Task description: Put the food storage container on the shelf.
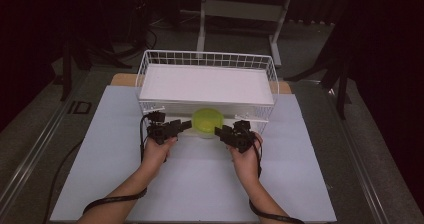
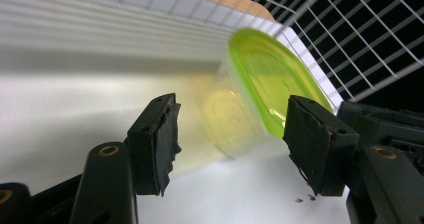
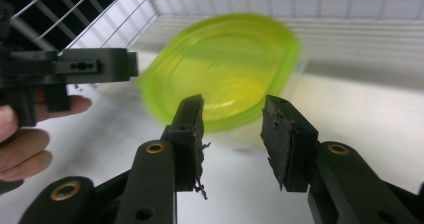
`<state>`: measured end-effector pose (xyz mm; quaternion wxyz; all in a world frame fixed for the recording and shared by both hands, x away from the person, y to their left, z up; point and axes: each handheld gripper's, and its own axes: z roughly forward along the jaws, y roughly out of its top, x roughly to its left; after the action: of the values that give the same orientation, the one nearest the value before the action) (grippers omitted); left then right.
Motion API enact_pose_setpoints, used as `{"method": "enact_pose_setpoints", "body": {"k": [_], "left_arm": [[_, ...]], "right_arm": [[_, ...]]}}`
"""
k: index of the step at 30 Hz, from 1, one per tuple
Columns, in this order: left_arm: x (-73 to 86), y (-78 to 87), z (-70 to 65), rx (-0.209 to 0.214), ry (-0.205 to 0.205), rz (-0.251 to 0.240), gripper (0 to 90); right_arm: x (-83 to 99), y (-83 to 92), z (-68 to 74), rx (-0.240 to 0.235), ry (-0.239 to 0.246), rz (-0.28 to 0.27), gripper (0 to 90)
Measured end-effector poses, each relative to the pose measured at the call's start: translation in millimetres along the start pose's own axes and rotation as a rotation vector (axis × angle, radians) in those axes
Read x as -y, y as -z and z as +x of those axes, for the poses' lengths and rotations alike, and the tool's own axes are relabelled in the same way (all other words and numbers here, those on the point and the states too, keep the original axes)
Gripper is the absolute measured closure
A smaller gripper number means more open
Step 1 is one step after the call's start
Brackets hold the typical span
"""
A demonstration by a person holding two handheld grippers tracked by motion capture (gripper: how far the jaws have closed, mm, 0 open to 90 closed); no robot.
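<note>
Placing step: lime-green translucent plastic lidded tub (image 1: pixel 208 122) under white wire basket (image 1: pixel 150 66); L hand-held gripper (image 1: pixel 186 125) & R hand-held gripper (image 1: pixel 219 131) part-open, holding nothing; next, prob. back both clear w/o nudging it.

The letters "ID" stand on the floor (image 1: pixel 80 107).

L gripper (image 1: pixel 186 125) & R gripper (image 1: pixel 220 131): fingers apart, facing inward

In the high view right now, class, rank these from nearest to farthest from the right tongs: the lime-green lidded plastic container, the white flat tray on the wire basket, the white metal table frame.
From the right tongs:
1. Lime-green lidded plastic container, just left of them.
2. White flat tray, behind, on the white wire basket.
3. White metal table frame, far back on the floor.
</note>
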<state>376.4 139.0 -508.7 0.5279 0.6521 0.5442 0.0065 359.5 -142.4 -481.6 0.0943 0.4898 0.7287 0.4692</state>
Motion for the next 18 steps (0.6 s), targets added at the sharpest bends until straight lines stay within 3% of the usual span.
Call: {"method": "enact_pose_setpoints", "body": {"k": [4,7,10,12,16,17,18], "left_arm": [[9.2,5.5,-2.9,0.007,0.001,0.011,39.4],[15.5,9.6,-7.1,0.017,-0.034,0.014,39.3],[21.9,13.4,-12.1,0.018,-0.077,0.024,39.3],[26.7,16.6,-14.2,0.035,-0.080,0.018,39.3],[37.2,23.4,-19.1,0.072,-0.177,0.000,32.2],[37.2,23.4,-19.1,0.072,-0.177,0.000,30.8],[41.2,25.7,-19.7,0.088,-0.228,-0.006,30.8]], "right_arm": [[8.4,2.1,9.1,-0.021,0.025,0.000,61.6],[16.7,0.5,14.3,-0.028,0.042,0.018,66.5],[24.4,-5.0,17.9,-0.015,0.071,0.059,86.8],[27.0,-8.9,20.3,-0.011,0.089,0.082,89.8],[27.5,-17.3,24.2,0.001,0.111,0.101,89.8],[27.5,-17.3,24.2,0.001,0.111,0.101,89.8],[26.9,-19.3,24.0,-0.001,0.107,0.100,89.8]]}}
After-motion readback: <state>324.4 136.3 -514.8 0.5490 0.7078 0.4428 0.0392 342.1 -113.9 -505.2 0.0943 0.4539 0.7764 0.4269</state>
